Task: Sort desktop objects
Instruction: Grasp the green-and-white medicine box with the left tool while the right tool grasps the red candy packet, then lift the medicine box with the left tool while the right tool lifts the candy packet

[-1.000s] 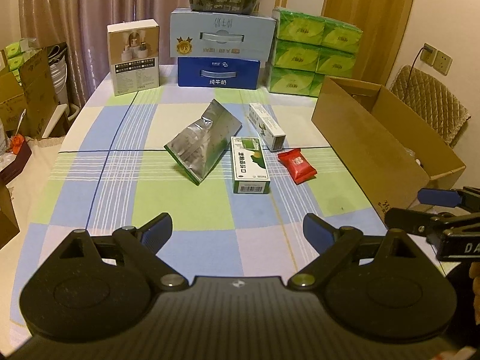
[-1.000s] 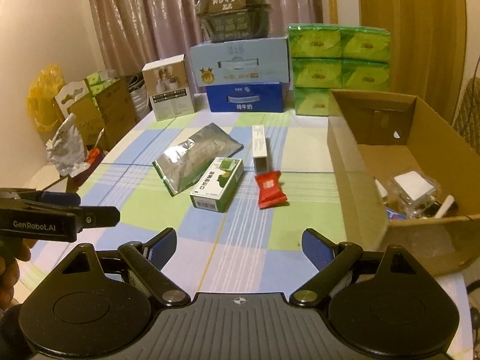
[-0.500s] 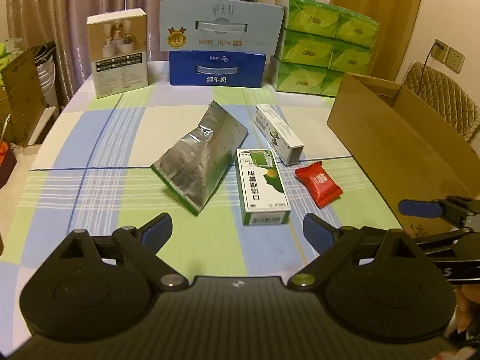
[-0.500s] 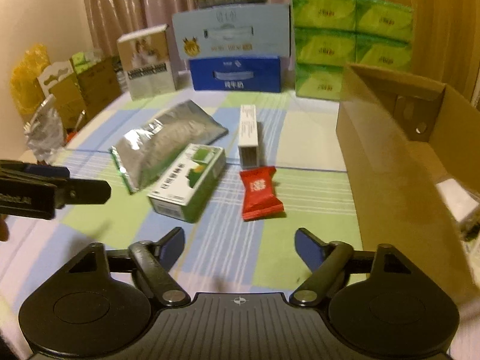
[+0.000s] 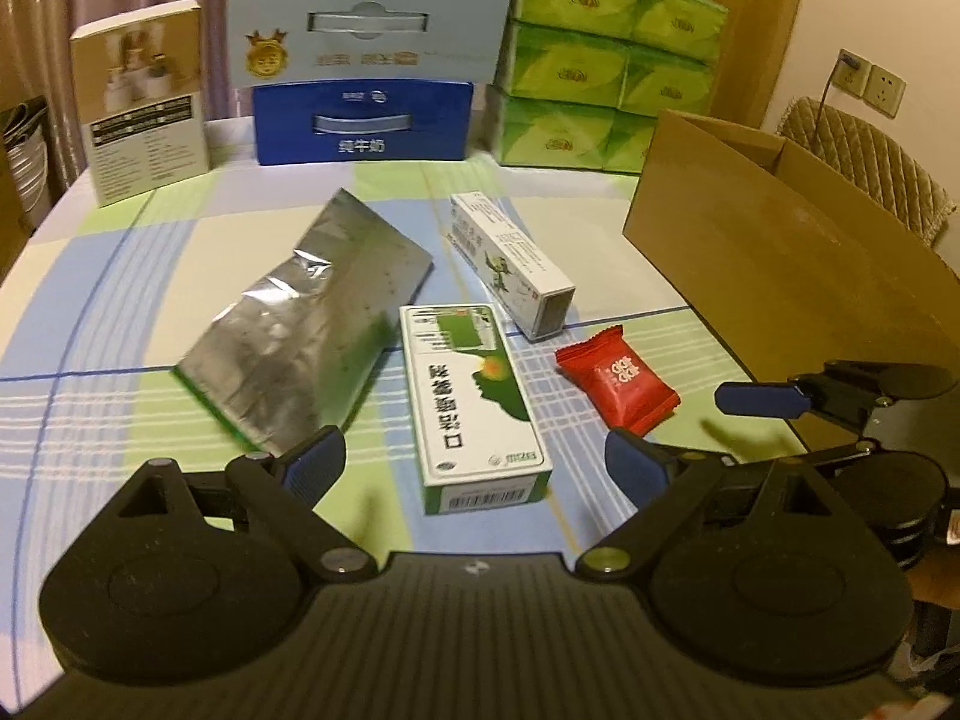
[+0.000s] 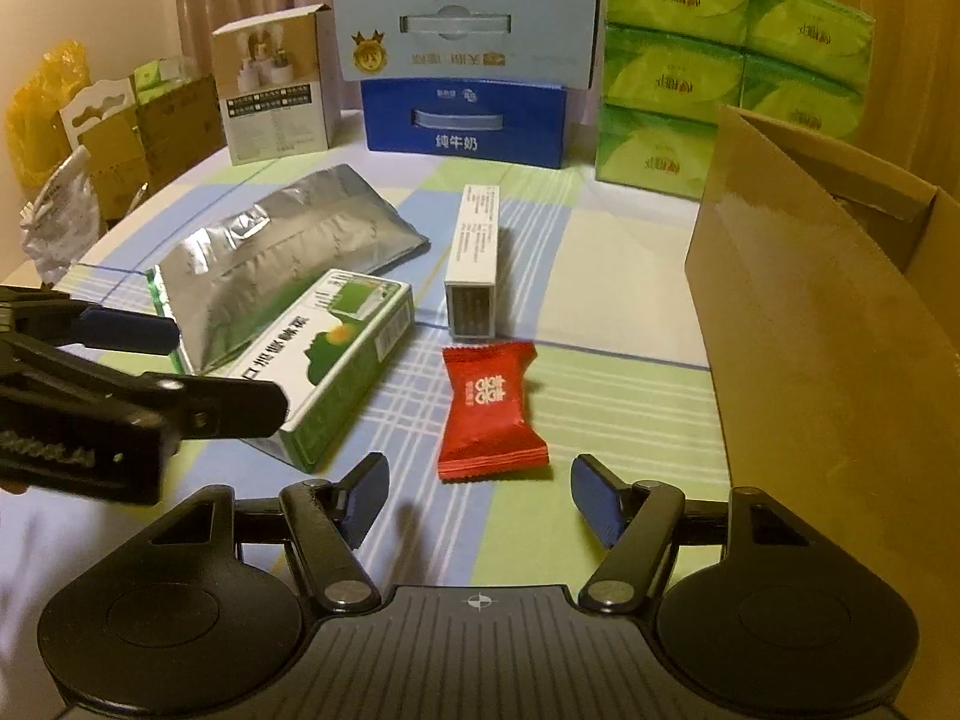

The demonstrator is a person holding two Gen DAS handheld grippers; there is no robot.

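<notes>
Behind, green tissue packs point(image 5: 606, 66) stack beside two blue cartons point(image 5: 366, 90); a quilted chair point(image 5: 864, 162), perhaps, stands right.

Warm, dim indoor light tints both views yellow-orange. Beyond the fingers, the silver foil pouch point(image 5: 306, 336) shows pale glare patches along its creases and looks softly smeared by motion blur. Small soft shadows sit just ahead of each fingertip on the checked tablecloth point(image 6: 612, 300). Fisheye distortion bends the table edges, and dark vignetting rounds off the corners. Far boxes past the fingers are slightly soft.
</notes>
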